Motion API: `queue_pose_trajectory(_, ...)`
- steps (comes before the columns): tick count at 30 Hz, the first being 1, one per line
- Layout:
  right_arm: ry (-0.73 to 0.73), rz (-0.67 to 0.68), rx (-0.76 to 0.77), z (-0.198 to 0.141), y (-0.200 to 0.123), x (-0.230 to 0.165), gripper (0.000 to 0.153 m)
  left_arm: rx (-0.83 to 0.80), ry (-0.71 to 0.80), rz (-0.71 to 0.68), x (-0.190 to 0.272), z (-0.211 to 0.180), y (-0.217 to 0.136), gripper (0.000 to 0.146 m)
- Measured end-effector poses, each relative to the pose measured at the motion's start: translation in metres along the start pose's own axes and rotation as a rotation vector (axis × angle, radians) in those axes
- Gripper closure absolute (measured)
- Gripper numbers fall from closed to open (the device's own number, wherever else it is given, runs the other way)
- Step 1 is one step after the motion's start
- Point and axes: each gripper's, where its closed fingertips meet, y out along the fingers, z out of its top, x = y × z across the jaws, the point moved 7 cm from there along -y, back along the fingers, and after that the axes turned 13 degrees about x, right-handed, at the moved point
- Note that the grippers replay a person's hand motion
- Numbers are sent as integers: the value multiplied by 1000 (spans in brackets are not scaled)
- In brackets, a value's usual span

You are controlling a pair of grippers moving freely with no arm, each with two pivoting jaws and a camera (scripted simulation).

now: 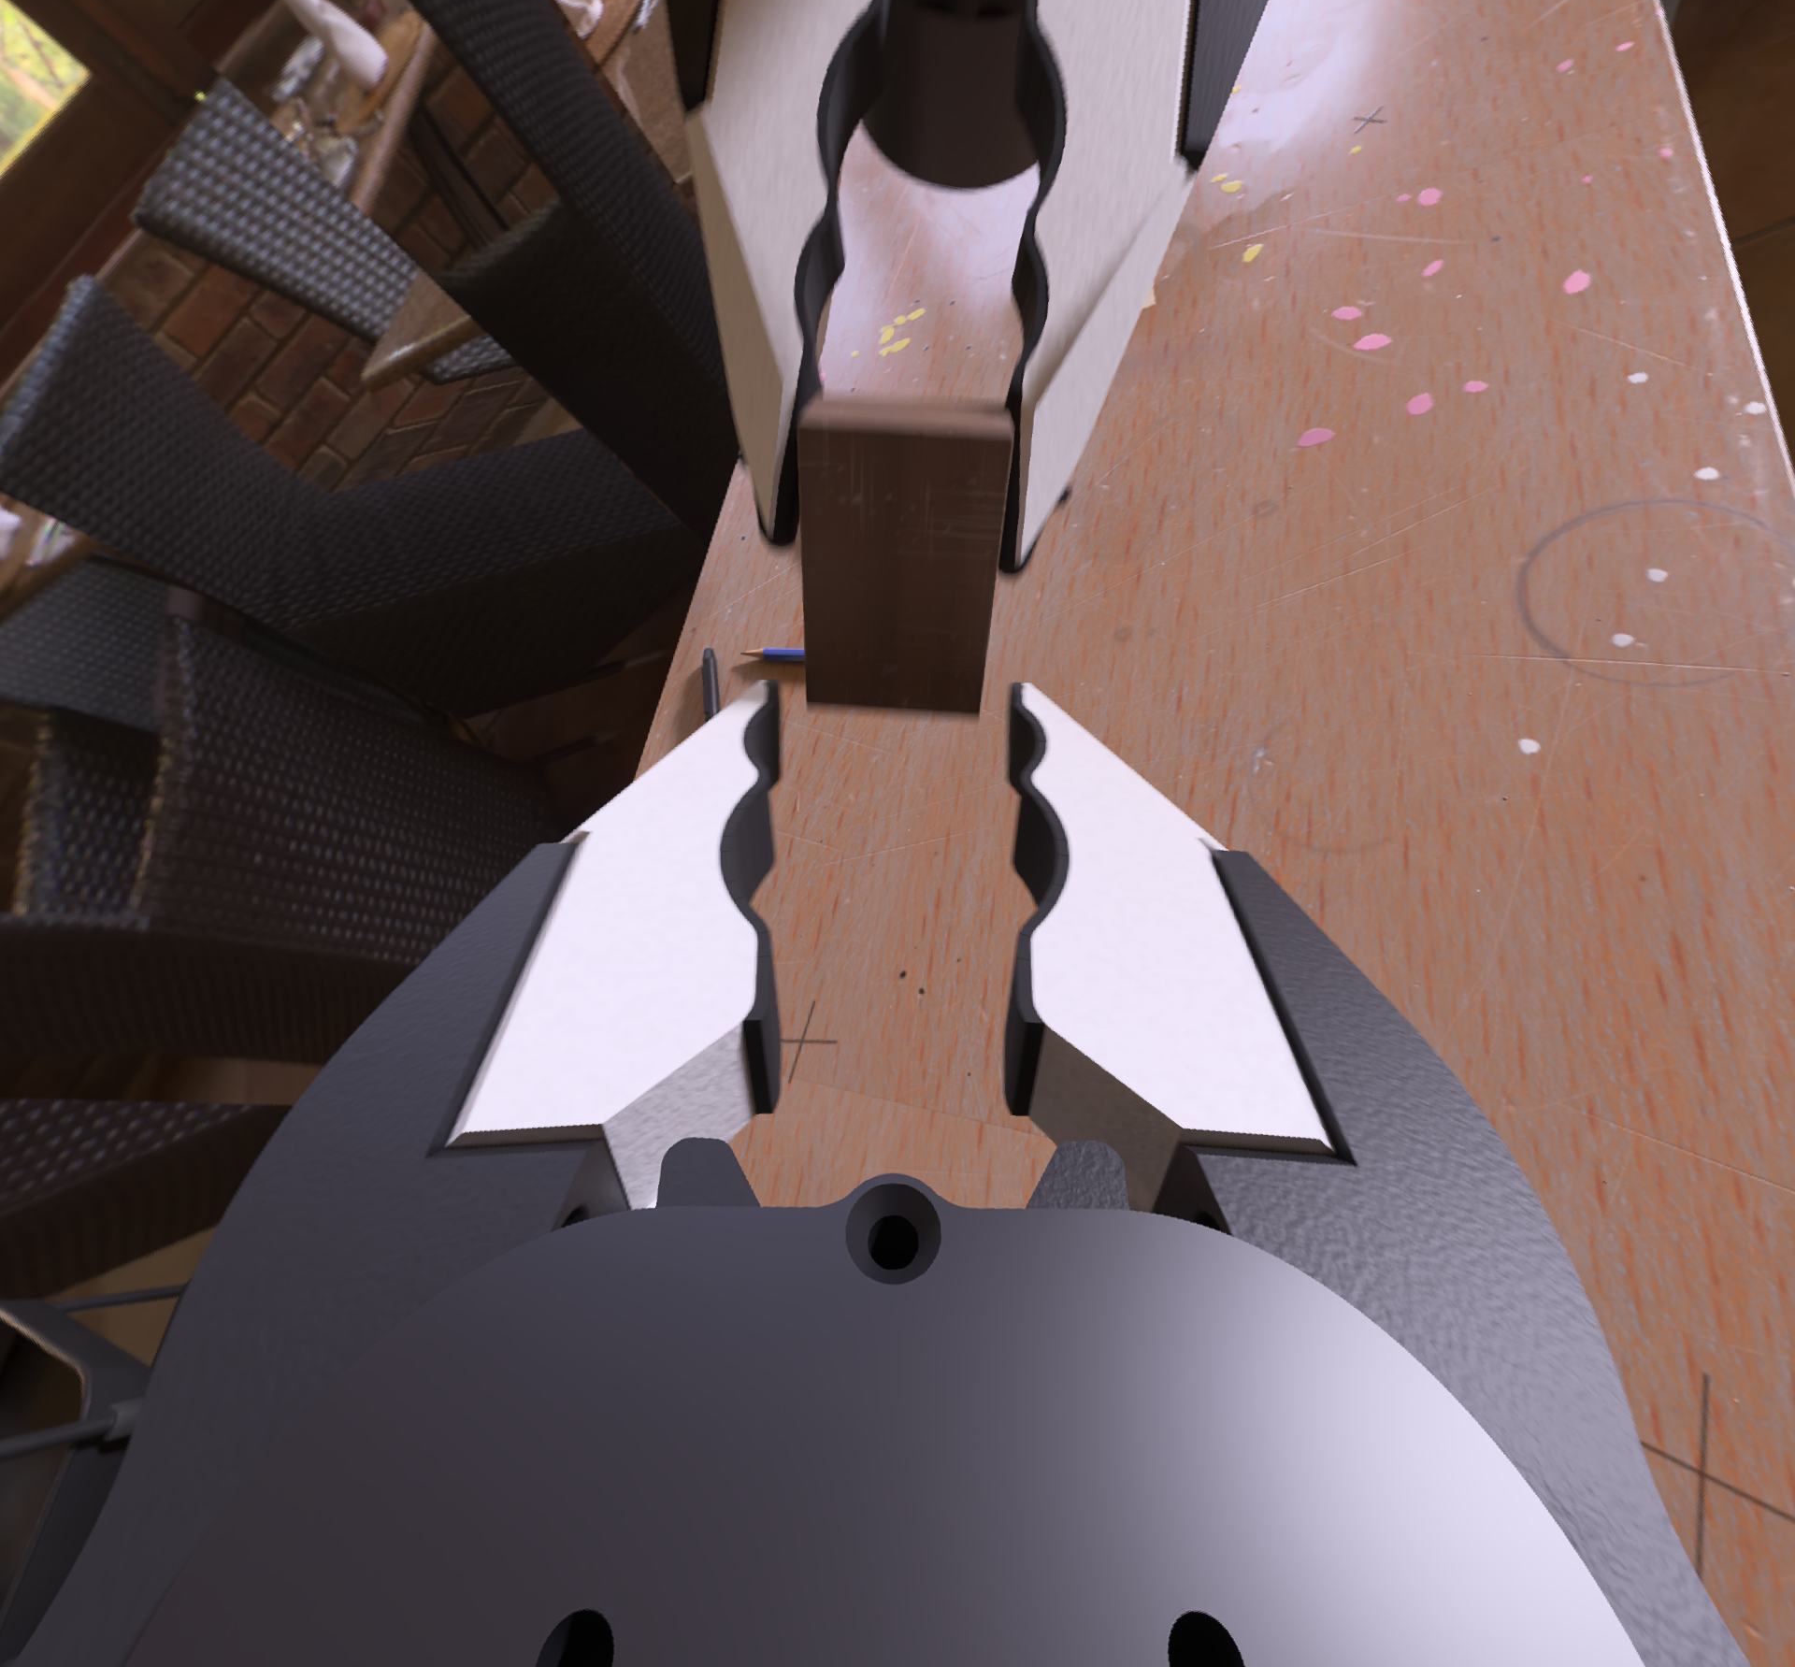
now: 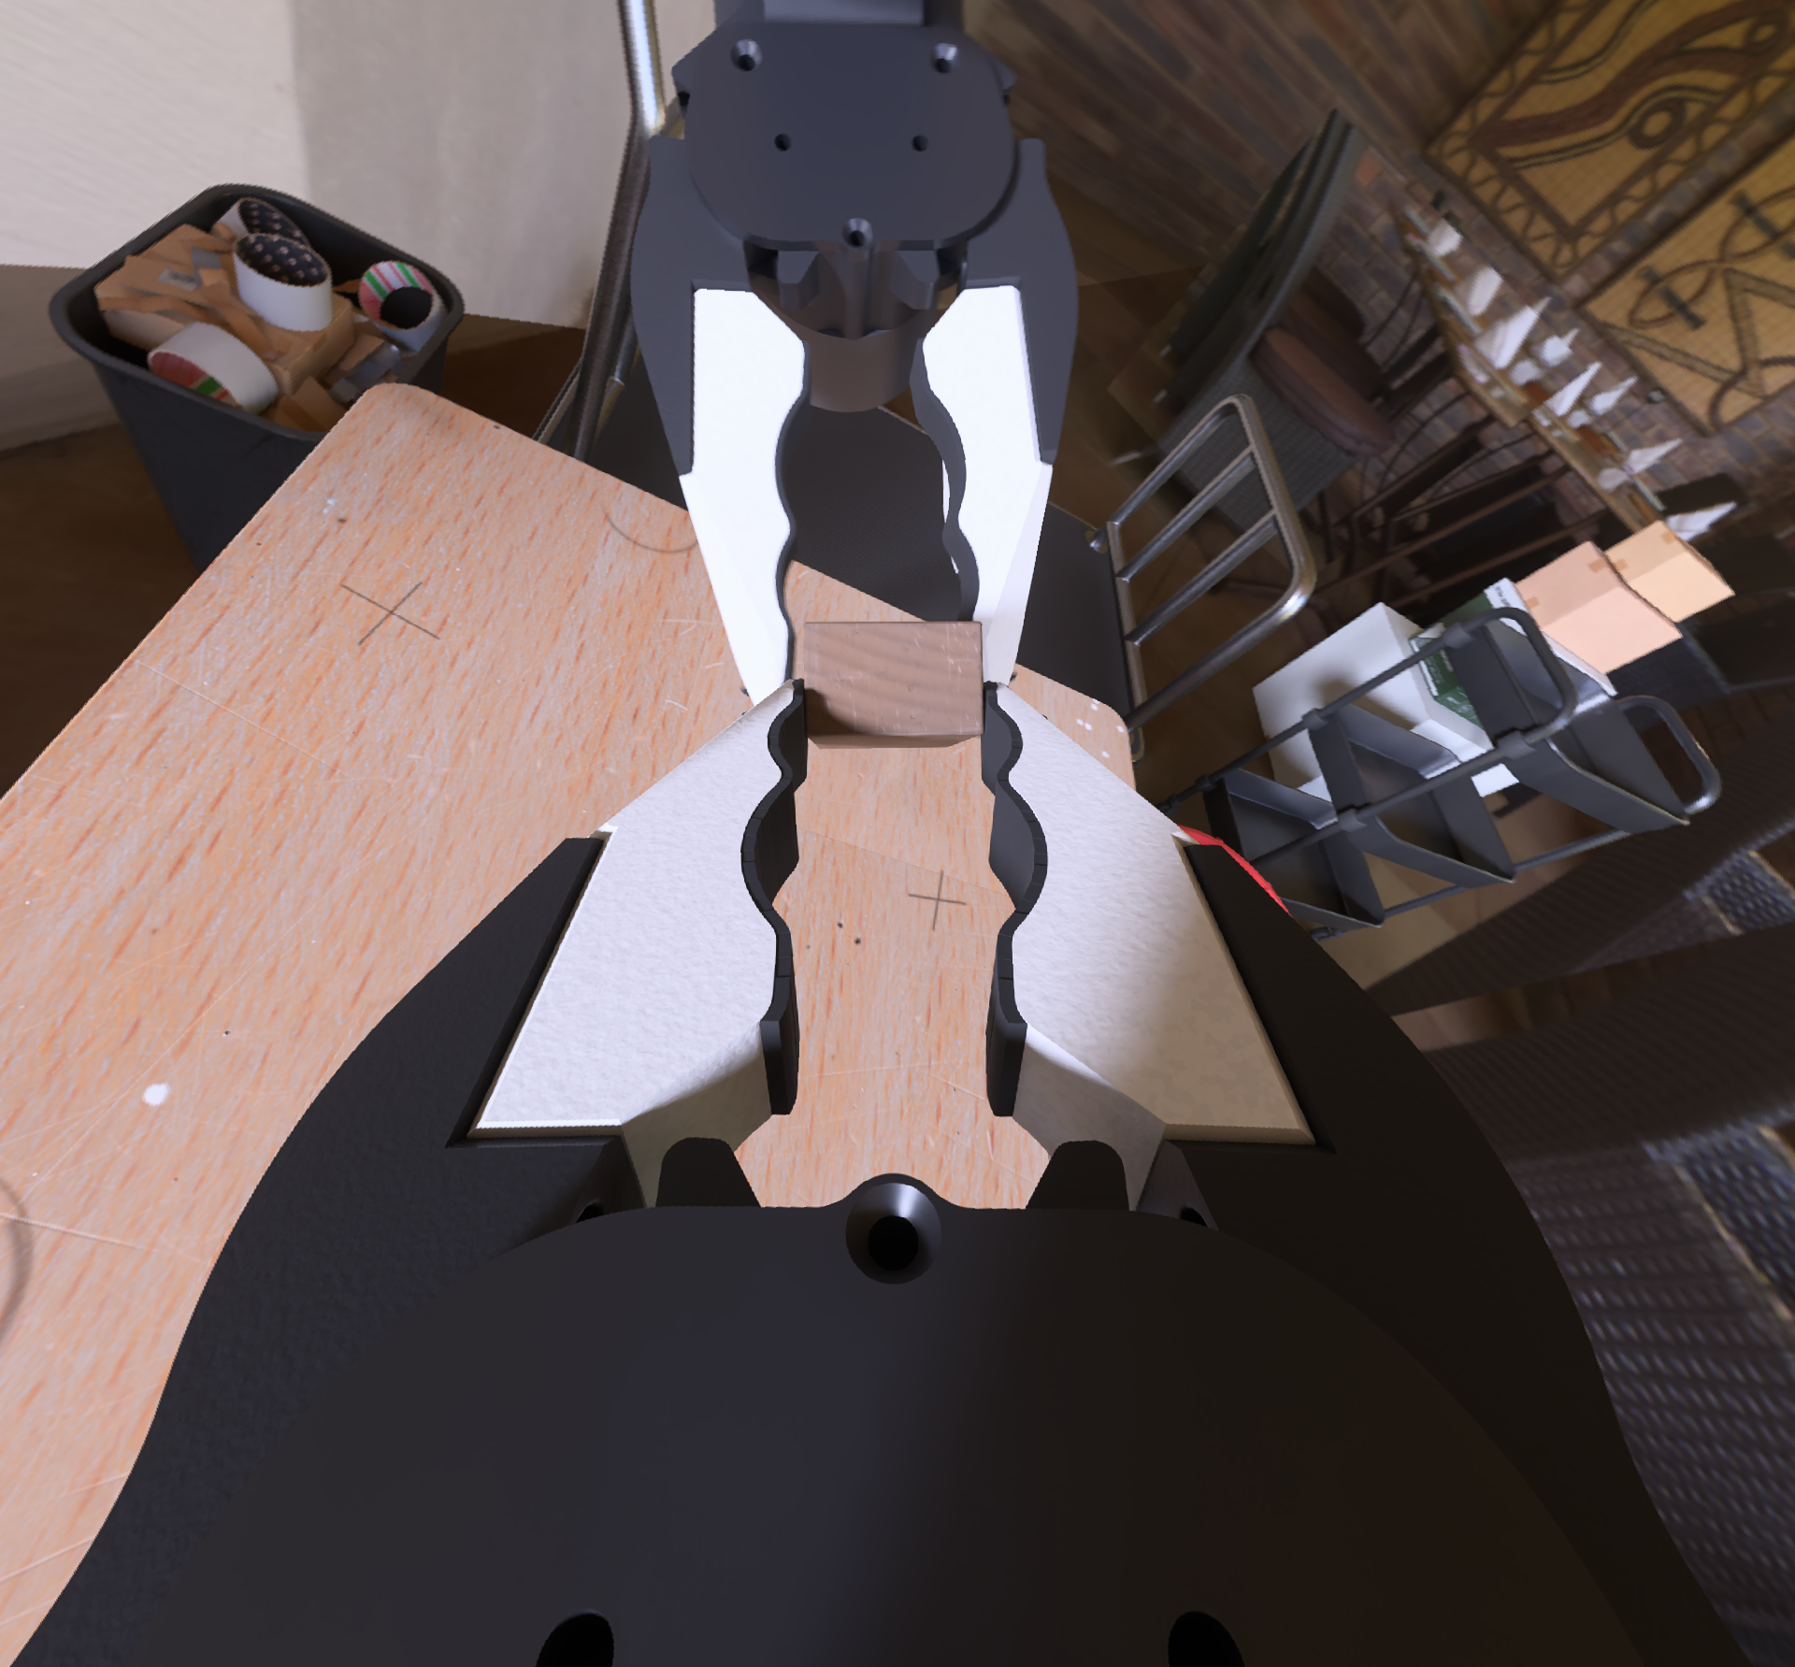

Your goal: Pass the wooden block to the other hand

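– Brown, scuffed wood: that was the wooden block (image 1: 903, 552) we saw hanging in the air over the bench (image 1: 1360, 746), was it not?

– It was. We found it clamped by its far end in the right gripper (image 2: 894, 698), whose fingers (image 2: 680, 892) pressed on both of its sides near their tips.

– And our left gripper (image 1: 896, 698)?

– Its fingers (image 1: 660, 892) stood apart, wider than the block. In the left wrist view we saw a strip of bench on either side between them and the wood. The near end of the block reached just about to their tips, no deeper.

– So the two grippers faced each other?

– Nose to nose, with the block between them, well above the bench.

– What else did we notice?

– A blue pencil (image 1: 777, 653) lay near the bench's edge, partly behind the block. Pink and yellow paint specks (image 1: 1370, 343) dotted the top. In the right wrist view, a dark bin (image 2: 146, 416) of tape rolls and wood scraps stood beyond the bench's far corner.
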Motion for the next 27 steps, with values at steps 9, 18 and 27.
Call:
queue_pose_trajectory(9,10,-252,-149,1,-96,3,117,20,-23,221,-14,-11,-28,81)
queue_pose_trajectory(18,249,-591,-667,-43,-265,-47,117,56,-52,349,-20,-18,-50,82)
queue_pose_trajectory(27,587,-578,-1321,-124,-337,-97,117,31,-54,376,-21,-20,-53,98)
